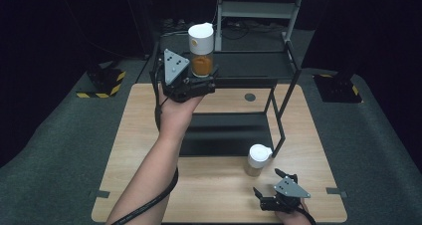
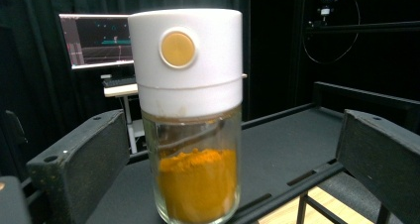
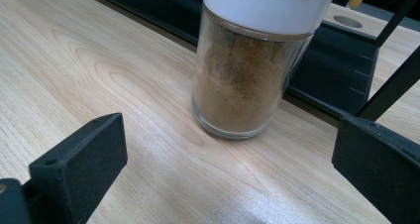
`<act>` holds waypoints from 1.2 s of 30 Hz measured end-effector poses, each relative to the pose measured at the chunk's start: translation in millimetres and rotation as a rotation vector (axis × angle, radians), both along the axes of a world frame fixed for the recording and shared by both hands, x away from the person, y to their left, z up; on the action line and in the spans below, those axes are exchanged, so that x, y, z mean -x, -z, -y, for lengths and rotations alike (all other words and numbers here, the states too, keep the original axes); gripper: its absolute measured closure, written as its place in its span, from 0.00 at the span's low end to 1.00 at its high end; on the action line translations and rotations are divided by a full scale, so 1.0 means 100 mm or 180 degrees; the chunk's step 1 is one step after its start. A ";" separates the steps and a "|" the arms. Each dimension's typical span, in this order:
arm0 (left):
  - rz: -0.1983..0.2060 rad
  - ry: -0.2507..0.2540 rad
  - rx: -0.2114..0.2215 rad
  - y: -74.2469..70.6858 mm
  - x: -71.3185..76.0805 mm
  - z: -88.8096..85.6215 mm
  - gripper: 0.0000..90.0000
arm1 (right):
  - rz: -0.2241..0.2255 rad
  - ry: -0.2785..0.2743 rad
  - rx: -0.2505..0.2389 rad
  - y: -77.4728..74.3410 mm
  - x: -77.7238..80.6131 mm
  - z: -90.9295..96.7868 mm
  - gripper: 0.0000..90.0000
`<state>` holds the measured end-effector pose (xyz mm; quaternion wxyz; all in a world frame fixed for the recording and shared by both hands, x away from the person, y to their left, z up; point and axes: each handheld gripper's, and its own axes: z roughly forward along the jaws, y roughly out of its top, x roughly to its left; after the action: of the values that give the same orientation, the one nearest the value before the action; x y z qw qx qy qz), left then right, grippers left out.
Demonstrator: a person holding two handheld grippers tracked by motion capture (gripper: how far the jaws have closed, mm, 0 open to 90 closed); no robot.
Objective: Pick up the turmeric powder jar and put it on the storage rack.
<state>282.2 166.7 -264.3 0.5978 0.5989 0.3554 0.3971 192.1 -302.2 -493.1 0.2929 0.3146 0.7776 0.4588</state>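
Note:
A glass jar of orange powder (image 1: pixel 201 51) with a white lid stands at the front edge of the black rack's top shelf (image 1: pixel 249 64). My left gripper (image 1: pixel 203 78) is raised to it. In the left gripper view the orange jar (image 2: pixel 195 135) stands between the wide-apart jaws of the left gripper (image 2: pixel 232 140), with a gap on each side. A second white-lidded jar, of brown powder (image 1: pixel 258 160), stands on the wooden table (image 1: pixel 144 135). My right gripper (image 1: pixel 268 181) sits open just in front of it. The brown jar (image 3: pixel 242 80) is ahead of the right gripper (image 3: pixel 228 159), untouched.
The black rack has a lower shelf (image 1: pixel 224 133) resting on the table and thin posts (image 1: pixel 281 130) at its right. A monitor (image 2: pixel 96 39) glows on a desk beyond the rack. Grey carpet surrounds the table.

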 end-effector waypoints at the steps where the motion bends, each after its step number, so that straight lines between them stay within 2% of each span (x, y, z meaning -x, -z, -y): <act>1: -0.0002 0.0000 -0.0007 0.01 0.01 0.00 0.00 | -0.0001 0.0002 -0.0004 0.00 0.00 0.00 0.00; 11: -0.0053 -0.0006 -0.0118 0.10 0.20 -0.02 0.00 | 0.0000 -0.0005 0.0004 0.00 0.00 0.00 0.00; 16: -0.0091 0.0013 -0.0181 0.20 0.30 -0.03 0.00 | 0.0002 -0.0009 0.0002 0.00 0.00 0.00 0.00; 19: -0.0110 0.0021 -0.0180 0.23 0.33 -0.04 0.00 | 0.0003 -0.0009 0.0004 0.00 0.00 0.00 0.00; 36: -0.0320 0.0062 -0.0270 0.70 0.53 -0.12 0.00 | 0.0007 -0.0016 0.0016 0.00 0.00 0.00 0.00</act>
<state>229.2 179.0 -334.4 0.5572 0.6463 0.3620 0.3754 192.1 -302.3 -493.0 0.2934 0.3114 0.7792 0.4580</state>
